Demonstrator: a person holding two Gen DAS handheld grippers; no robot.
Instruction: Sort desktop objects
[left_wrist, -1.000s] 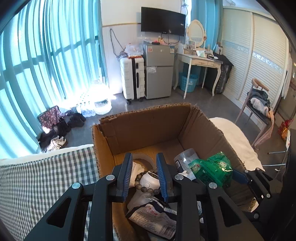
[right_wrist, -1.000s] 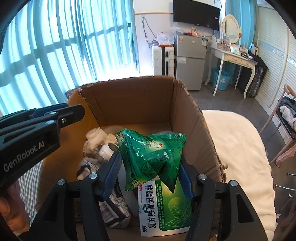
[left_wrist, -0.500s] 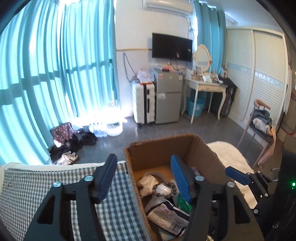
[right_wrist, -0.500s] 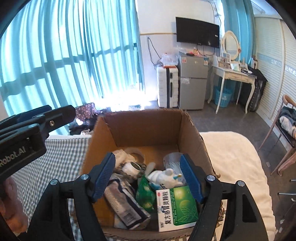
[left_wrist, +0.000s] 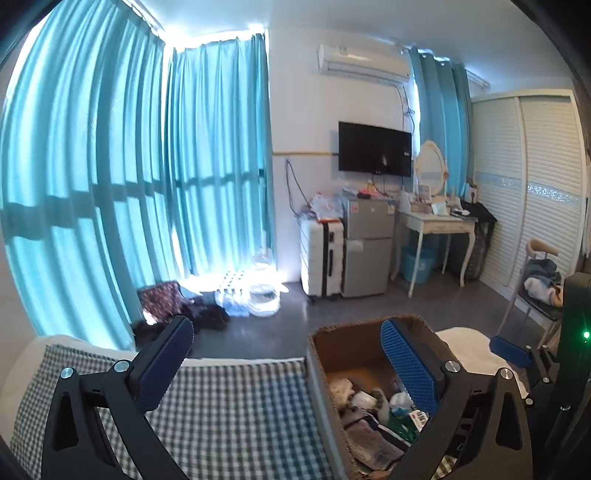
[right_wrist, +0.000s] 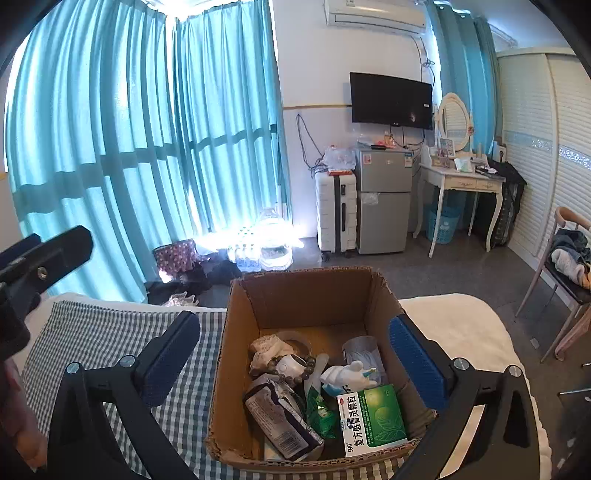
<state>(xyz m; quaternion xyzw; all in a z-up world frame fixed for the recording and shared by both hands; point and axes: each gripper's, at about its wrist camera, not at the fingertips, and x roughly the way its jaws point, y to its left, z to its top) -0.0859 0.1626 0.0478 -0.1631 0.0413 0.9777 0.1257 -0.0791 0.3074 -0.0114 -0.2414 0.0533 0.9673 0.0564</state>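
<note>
An open cardboard box (right_wrist: 303, 295) stands on a checked cloth (right_wrist: 110, 332). Inside lie a green-and-white medicine box (right_wrist: 373, 417), a green packet (right_wrist: 319, 410), a bead bracelet (right_wrist: 295, 365), a silver pouch (right_wrist: 280, 417), a white toy (right_wrist: 347, 373) and a clear cup (right_wrist: 360, 350). My right gripper (right_wrist: 295, 354) is open and empty, raised above the box. My left gripper (left_wrist: 288, 365) is open and empty, raised over the box's left wall (left_wrist: 325, 391). The right gripper's blue finger shows in the left wrist view (left_wrist: 511, 350).
The box sits on a table edge with a white cloth (right_wrist: 454, 325) to its right. Beyond are turquoise curtains (right_wrist: 147, 147), a white suitcase (right_wrist: 336, 214), a small fridge (right_wrist: 384, 199), a dressing table (right_wrist: 461, 181) and a chair (right_wrist: 569, 258).
The left gripper let go of the white item with the beads and the right gripper let go of the green packet into the box. Both opened wide and rose back from the box.
</note>
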